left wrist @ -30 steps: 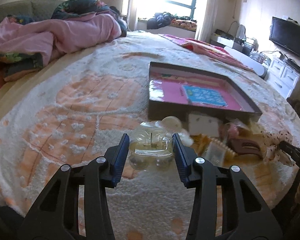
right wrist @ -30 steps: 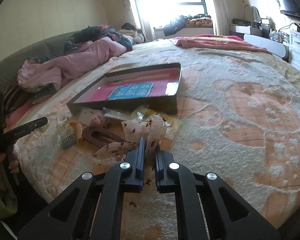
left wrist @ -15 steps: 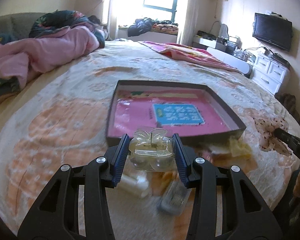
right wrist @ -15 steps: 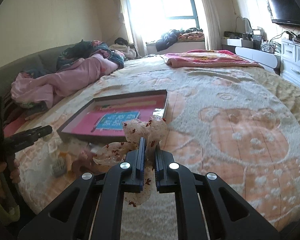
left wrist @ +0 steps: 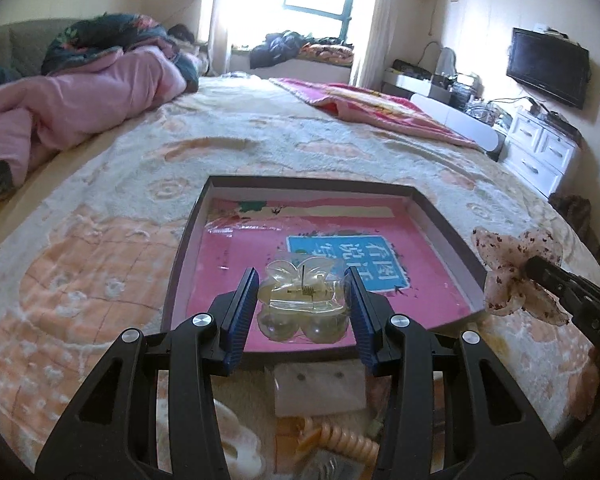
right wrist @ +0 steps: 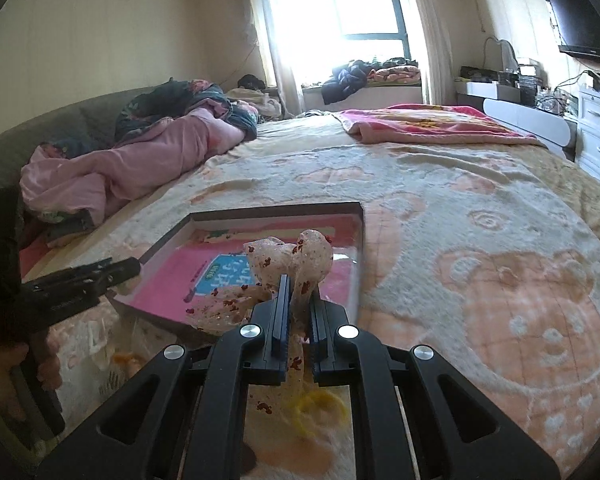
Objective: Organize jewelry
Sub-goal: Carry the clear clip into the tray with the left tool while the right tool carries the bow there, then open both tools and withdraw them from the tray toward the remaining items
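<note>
A clear hair claw [left wrist: 303, 295] sat gripped between the left gripper [left wrist: 303, 312] jaws, held above the pink-lined tray [left wrist: 446, 236] on the bed [left wrist: 100, 240]. The right gripper [right wrist: 298, 324] jaws pinched a speckled bow [right wrist: 296, 256] by the tray's near corner. A white card [left wrist: 320, 388] and an orange coil tie [left wrist: 348, 442] lay just before the tray.

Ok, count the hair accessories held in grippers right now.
2. A clear claw clip sits between the left gripper fingers over the pink tray; a spotted sheer bow is pinched in the right gripper. More lie loose below, partly hidden.
</note>
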Tool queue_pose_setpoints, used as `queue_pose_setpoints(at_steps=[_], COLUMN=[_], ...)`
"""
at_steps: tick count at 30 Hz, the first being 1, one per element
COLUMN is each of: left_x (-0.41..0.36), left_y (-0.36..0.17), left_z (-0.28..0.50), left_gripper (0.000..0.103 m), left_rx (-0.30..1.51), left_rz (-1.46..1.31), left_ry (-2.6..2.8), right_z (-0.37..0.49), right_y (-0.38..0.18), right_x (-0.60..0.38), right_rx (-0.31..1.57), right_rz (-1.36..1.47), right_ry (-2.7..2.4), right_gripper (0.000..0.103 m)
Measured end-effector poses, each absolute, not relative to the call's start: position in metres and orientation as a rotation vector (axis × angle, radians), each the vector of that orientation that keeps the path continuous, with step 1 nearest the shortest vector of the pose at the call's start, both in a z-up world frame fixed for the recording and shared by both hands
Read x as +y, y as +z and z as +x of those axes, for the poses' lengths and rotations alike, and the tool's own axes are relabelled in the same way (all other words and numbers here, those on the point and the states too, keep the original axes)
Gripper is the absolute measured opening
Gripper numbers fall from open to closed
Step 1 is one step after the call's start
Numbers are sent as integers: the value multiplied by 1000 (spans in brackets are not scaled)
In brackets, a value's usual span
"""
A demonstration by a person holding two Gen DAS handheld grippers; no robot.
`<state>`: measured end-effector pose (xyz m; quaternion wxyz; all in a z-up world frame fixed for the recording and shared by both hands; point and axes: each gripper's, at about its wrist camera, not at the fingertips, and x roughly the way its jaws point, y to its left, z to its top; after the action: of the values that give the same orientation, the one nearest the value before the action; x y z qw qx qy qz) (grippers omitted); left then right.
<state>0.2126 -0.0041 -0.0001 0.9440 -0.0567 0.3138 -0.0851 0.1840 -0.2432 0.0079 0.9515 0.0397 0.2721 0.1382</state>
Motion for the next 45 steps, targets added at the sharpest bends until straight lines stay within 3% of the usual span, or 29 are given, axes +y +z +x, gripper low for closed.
queue_pose_setpoints(at_steps=[18, 27, 30, 32, 37, 39, 41, 45], left_x=[-1, -7, -8, -8, -8, -8, -7, -3], left_y=[-26, -34, -35, -35, -35, -34, -33, -29], left_z=[254, 259, 259, 259, 258, 257, 255, 251], left_gripper=[36, 36, 36, 36, 44, 53, 55, 65], left_rx=[762, 790, 792, 794, 788, 782, 778, 770], left_rz=[-75, -52, -52, -51, -48, -47, -51, -56], left_ry=[-158, -178, -178, -178, -176, -172, -171, -162], right_z=[247, 248, 245, 240, 224, 217, 210, 199], right_y=[-21, -33, -34, -32, -22, -16, -12, -3], right_x=[-226, -229, -230, -232, -236, -238, -238, -239], right_rx=[703, 733, 729, 717, 650, 620, 591, 552], right_rz=[77, 62, 68, 74, 78, 78, 70, 57], right_ry=[242, 211, 203, 196, 173, 176, 175, 175], right_gripper=[9, 15, 25, 40, 64, 68, 76, 81])
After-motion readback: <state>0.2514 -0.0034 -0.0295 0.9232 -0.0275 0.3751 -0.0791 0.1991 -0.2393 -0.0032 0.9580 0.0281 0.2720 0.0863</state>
